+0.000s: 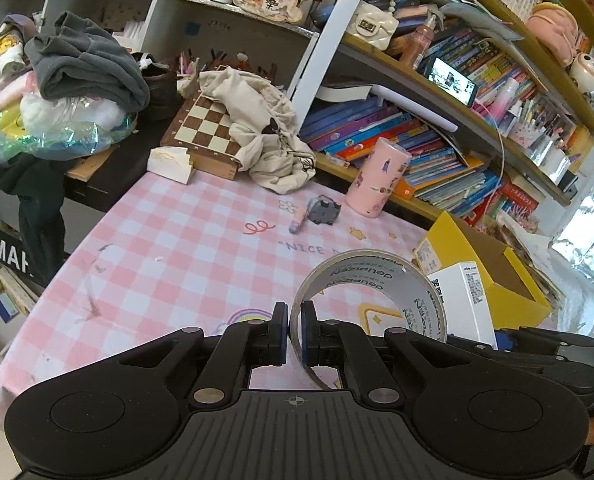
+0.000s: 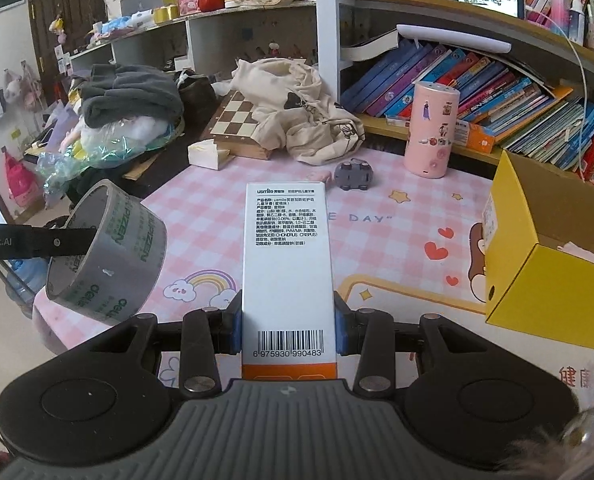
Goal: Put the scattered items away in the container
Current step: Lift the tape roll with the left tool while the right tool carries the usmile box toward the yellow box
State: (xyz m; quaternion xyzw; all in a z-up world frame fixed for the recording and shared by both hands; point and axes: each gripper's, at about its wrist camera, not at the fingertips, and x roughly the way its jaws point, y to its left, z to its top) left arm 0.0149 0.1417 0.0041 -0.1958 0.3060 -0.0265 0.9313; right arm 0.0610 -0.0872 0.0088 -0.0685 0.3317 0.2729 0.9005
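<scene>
My left gripper (image 1: 295, 334) is shut on the wall of a grey tape roll (image 1: 377, 276), held above the pink checked table. From the right wrist view the same tape roll (image 2: 109, 252) hangs at the left on the left gripper's finger. My right gripper (image 2: 288, 330) is shut on a long white toothpaste box (image 2: 287, 256), which points forward over the table; the box (image 1: 463, 300) shows at the right in the left wrist view. The open yellow cardboard box (image 2: 545, 264) sits to the right, also seen as the yellow box (image 1: 493, 276). A small grey toy car (image 2: 353, 176) and a pink pen (image 1: 299, 222) lie farther back.
A pink cylinder (image 2: 431, 128) stands near the bookshelf (image 2: 497, 92). A cream cloth (image 2: 297, 112) drapes over a chessboard box (image 2: 233, 124) at the table's back. Piled clothes and plastic wrap (image 2: 117, 120) sit to the left. The table's left edge (image 1: 77, 248) drops to the floor.
</scene>
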